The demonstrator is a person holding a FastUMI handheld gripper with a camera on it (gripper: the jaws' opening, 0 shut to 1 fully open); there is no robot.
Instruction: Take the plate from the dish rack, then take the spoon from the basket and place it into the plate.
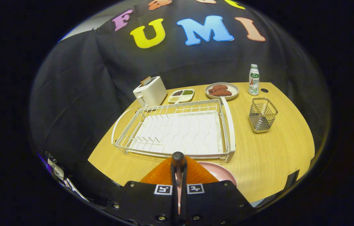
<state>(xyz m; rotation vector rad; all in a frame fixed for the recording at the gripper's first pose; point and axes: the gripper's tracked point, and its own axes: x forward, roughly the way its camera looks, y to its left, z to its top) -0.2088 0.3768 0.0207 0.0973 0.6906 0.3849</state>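
Observation:
My gripper [178,172] is shut on the spoon [178,158]. The spoon's dark, rounded handle end sticks up just past the fingertips, and its thin shaft runs back between the fingers; its bowl is hidden. The pink plate [219,173] lies flat on the wooden table right under the fingers and a little to their right, partly covered by them. Beyond the fingertips sits the white wire dish rack [177,130] with nothing in it. The small wire basket [262,115] stands to the right of the rack and holds nothing.
Behind the rack are a white toaster [150,91], a divided dish of beans [181,95], a plate with sausages [221,90] and a small bottle [254,79]. The table [274,157] has bare wood between the basket and the pink plate.

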